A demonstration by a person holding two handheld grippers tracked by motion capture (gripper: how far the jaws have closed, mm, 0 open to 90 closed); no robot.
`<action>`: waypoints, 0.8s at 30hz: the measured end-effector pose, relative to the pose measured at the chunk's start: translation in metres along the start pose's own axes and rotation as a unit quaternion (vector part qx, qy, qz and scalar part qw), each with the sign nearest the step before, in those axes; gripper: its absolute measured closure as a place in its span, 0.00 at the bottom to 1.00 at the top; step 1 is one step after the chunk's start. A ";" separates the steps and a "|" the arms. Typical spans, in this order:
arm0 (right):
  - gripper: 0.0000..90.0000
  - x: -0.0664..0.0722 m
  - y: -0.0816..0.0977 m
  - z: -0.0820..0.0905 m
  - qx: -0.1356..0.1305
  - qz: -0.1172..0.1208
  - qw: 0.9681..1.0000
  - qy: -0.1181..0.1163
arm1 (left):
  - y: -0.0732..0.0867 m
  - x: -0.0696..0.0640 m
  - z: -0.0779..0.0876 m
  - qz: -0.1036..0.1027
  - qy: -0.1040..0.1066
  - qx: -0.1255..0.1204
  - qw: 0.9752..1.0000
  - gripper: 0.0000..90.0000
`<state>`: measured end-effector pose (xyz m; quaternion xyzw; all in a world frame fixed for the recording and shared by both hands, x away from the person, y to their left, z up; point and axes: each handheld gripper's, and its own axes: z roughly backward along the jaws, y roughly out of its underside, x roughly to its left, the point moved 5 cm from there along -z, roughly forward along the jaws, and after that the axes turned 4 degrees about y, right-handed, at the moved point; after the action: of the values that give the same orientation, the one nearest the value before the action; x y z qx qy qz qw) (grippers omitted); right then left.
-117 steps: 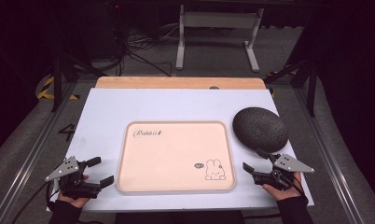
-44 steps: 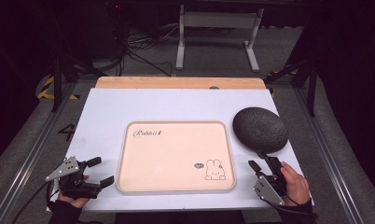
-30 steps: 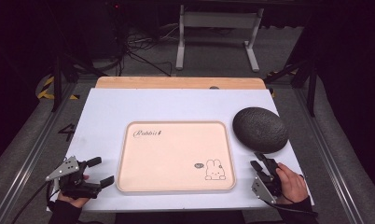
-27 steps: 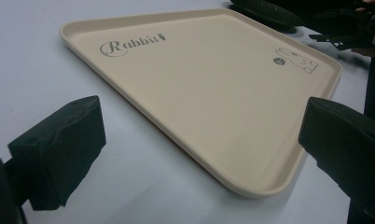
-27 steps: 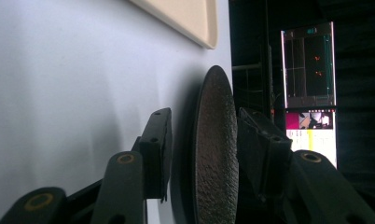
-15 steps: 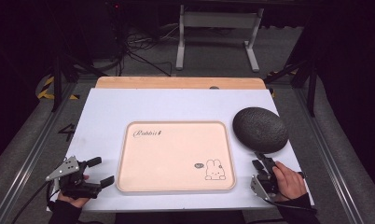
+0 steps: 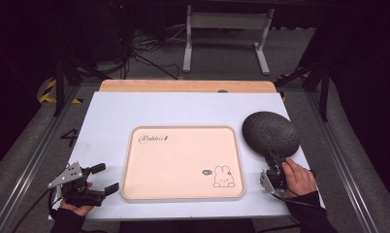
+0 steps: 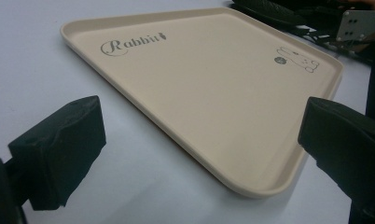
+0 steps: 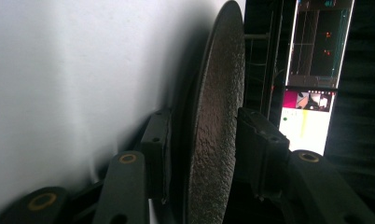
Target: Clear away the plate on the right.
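Since the dark plate (image 7: 270,133) lies just ahead of our right claw (image 7: 272,158), its near rim sits between the closing jaws; our left claw (image 7: 102,178) gapes empty beside the tray (image 7: 183,162).

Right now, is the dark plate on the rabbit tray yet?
Not yet. The right tongs have their jaws around the dark plate's rim, but it sits on the table. The rabbit tray is bare; left tongs wait open beside it.
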<state>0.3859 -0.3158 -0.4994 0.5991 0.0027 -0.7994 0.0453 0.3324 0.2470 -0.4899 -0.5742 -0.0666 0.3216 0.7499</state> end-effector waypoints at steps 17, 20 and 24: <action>0.71 0.000 0.003 -0.015 0.032 0.014 0.999 -0.009 | 0.000 0.000 0.000 -0.001 0.000 0.000 1.000 0.02; 0.74 0.000 0.002 -0.015 0.038 0.026 0.999 -0.012 | 0.000 0.000 0.000 -0.001 -0.001 0.000 1.000 0.02; 0.87 0.003 0.001 -0.015 0.044 0.026 0.998 -0.025 | 0.000 0.000 0.000 -0.002 -0.002 0.001 1.000 0.02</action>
<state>0.3997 -0.3160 -0.5068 0.5799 -0.0493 -0.8122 0.0396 0.3324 0.2467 -0.4900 -0.5728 -0.0691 0.3216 0.7508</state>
